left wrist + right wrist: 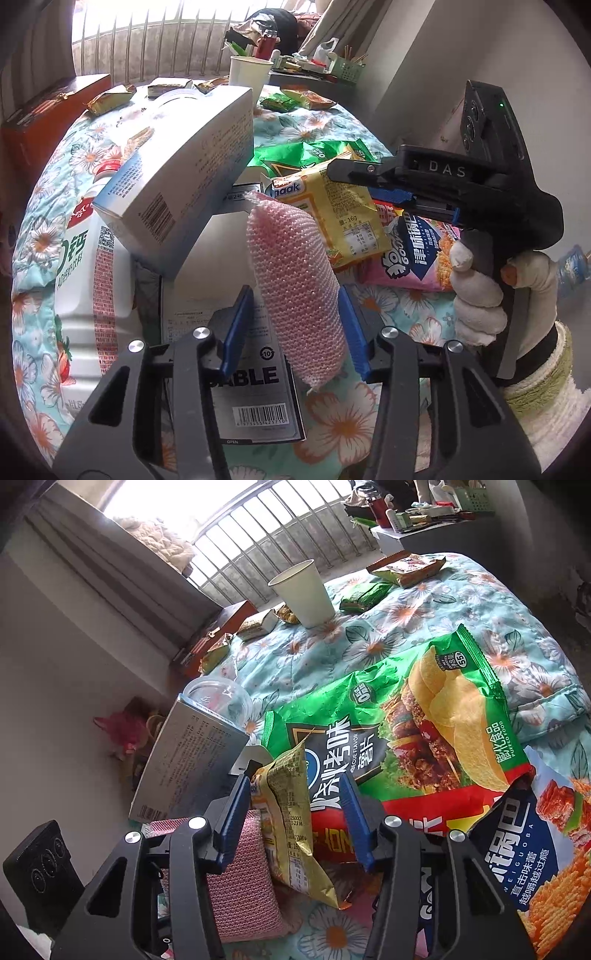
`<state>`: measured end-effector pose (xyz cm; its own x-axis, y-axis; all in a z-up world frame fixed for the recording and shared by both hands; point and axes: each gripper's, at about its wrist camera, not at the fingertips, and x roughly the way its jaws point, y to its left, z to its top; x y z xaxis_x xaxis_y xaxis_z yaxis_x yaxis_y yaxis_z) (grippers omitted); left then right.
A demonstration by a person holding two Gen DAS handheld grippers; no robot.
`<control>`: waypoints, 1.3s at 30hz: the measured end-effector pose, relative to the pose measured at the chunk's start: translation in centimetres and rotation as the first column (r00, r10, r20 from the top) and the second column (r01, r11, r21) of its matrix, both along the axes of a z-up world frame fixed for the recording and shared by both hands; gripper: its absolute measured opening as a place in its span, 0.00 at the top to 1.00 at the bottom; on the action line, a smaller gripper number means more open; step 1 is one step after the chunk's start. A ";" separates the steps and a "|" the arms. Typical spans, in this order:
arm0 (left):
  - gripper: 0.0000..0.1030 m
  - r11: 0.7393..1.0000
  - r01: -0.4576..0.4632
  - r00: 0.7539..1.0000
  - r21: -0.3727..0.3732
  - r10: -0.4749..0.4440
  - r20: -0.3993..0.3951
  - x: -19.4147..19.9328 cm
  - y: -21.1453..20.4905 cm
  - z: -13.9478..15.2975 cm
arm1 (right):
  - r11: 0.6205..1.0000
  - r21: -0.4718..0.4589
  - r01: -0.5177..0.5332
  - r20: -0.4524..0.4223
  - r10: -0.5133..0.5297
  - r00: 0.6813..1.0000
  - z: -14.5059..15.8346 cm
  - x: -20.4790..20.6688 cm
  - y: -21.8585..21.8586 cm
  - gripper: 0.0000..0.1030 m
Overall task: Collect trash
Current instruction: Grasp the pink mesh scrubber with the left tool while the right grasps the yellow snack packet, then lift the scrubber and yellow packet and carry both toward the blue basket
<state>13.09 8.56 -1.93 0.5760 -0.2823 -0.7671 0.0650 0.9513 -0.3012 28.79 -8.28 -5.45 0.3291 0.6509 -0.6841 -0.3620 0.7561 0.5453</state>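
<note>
I have the left claw around a pink sponge: its right pad touches the sponge, while I see a sliver of gap at the left pad, so I cannot tell whether it is clamped. The right claw straddles a yellow snack wrapper, which stands on edge between the blue pads without clearly touching either, so I read those jaws as apart. In the left view that claw reaches in from the right, held by a gloved hand. Both items sit on a floral quilt among a green chip bag, a pink-and-blue snack bag, a grey box, a milk bottle and a paper cup.
</note>
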 end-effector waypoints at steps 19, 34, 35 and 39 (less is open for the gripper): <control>0.71 0.999 0.008 0.997 -0.041 -0.005 0.073 -2.7 0.6 2.2 | 0.997 0.070 0.045 0.022 -0.046 0.999 2.1 -3.2 -2.4 0.94; 0.71 1.000 0.025 0.986 -0.016 -0.022 0.164 -4.3 0.3 5.2 | 0.966 0.195 0.169 0.064 -0.185 0.981 4.6 -7.9 -8.4 0.94; 0.71 1.000 0.030 0.986 -0.008 -0.028 0.164 -4.2 0.1 5.4 | 0.962 0.204 0.180 0.067 -0.197 0.978 4.7 -8.3 -9.0 0.94; 0.71 0.999 0.046 0.983 0.017 -0.048 0.178 -4.0 -0.7 6.1 | 0.947 0.241 0.215 0.076 -0.239 0.968 5.1 -9.7 -11.2 0.94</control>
